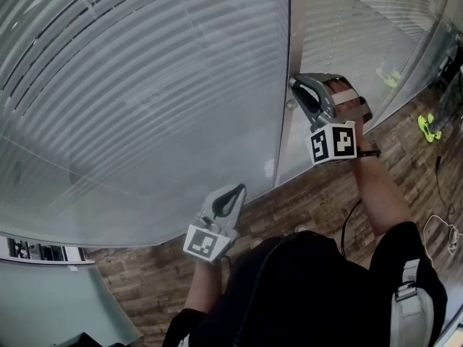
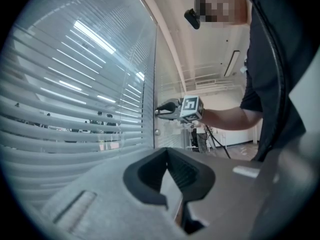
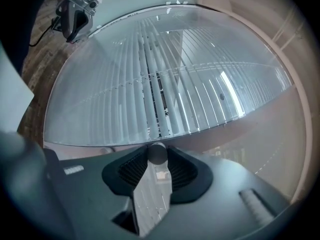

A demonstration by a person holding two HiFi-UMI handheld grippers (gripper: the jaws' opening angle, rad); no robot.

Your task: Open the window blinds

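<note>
White slatted blinds (image 1: 145, 85) hang behind a glass wall, with their slats nearly flat against the pane; they also show in the left gripper view (image 2: 75, 109) and the right gripper view (image 3: 175, 84). A small round grey knob (image 3: 158, 153) sits on the metal post (image 1: 286, 121) between two panes. My right gripper (image 1: 295, 83) is shut on this knob, one pad on each side (image 3: 158, 156). From the left gripper view it reaches level to the post (image 2: 159, 110). My left gripper (image 1: 235, 190) hangs lower, off the glass, its tips together and nothing in them (image 2: 167, 151).
Wood-pattern floor (image 1: 325, 194) runs along the foot of the glass. Cables (image 1: 441, 230) and a yellow-green thing (image 1: 428, 126) lie at the right. A second small knob (image 2: 157, 132) sits lower on the post. A pale ledge (image 1: 43, 251) juts out at the lower left.
</note>
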